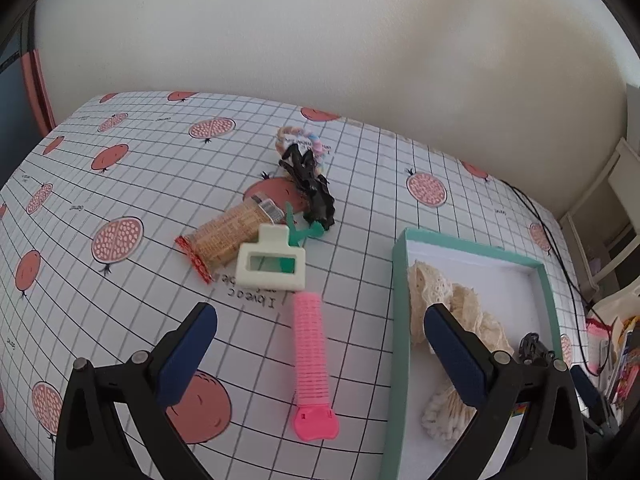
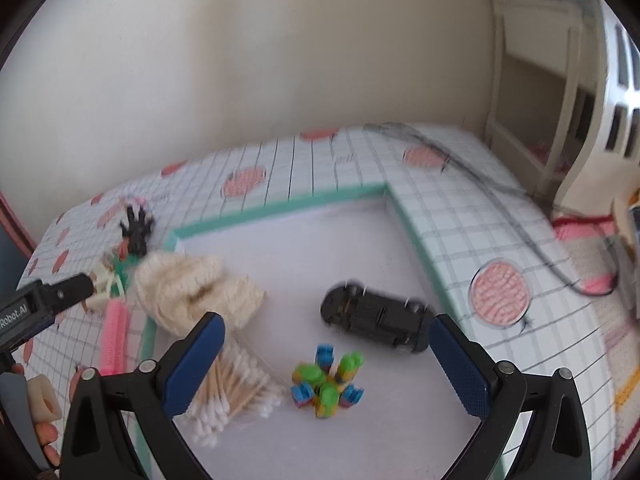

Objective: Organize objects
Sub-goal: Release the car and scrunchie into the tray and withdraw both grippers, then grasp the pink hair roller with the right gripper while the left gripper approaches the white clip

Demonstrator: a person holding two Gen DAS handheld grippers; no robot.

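Left wrist view: the left gripper (image 1: 320, 344) hangs wide open and empty over the pink ribbed hair-roller clip (image 1: 310, 354), which lies flat on the gridded pomegranate-print tablecloth (image 1: 120, 160), just beside the teal-walled shallow cardboard box (image 1: 548, 300). Descending off-centre could pinch cloth or skid the clip away.

Right wrist view: the right gripper (image 2: 326, 354) is spread wide too, holding nothing, above the box (image 2: 280, 206), where the black toy car (image 2: 376, 322) and the bundle of wooden cotton swabs (image 2: 232, 396) already rest. The frame is blurred; a hasty dip might scatter them.
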